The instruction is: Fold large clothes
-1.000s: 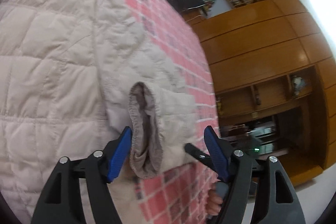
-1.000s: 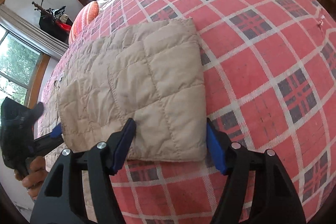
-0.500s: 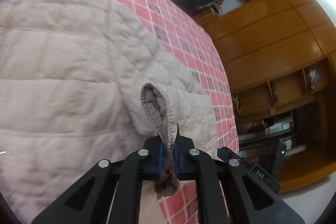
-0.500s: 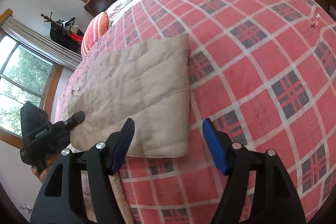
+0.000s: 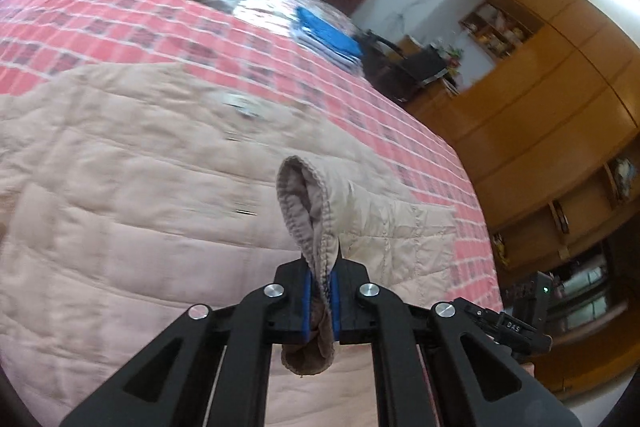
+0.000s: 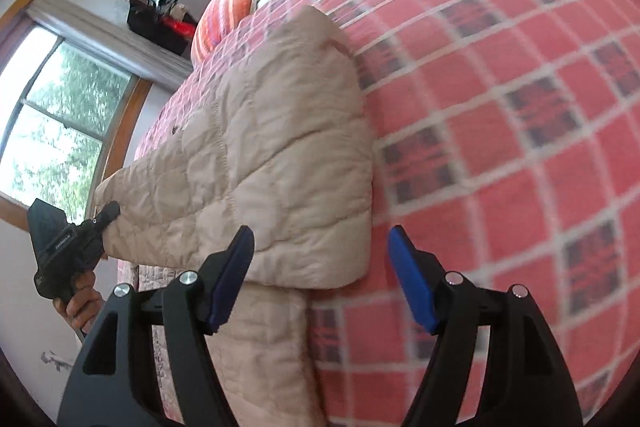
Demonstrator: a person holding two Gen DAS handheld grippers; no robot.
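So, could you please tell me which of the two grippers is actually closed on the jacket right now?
The left gripper: it is shut on the jacket's ribbed cuff. The right gripper is open, holding nothing.

We see the beige jacket (image 5: 120, 187) as soft quilted cloth — matt, puffy between stitched seams — with a ribbed knit cuff (image 5: 308, 227) of coarser weave. Under it lies the bedspread (image 6: 500, 107), a woven checked fabric in red, dull in finish. The left gripper (image 5: 320, 297) looks like matt black plastic with shiny metal screw heads and blue rubbery pads (image 5: 306, 303). The wardrobe (image 5: 540, 107) is varnished wood — glossy, smooth, reflecting light.
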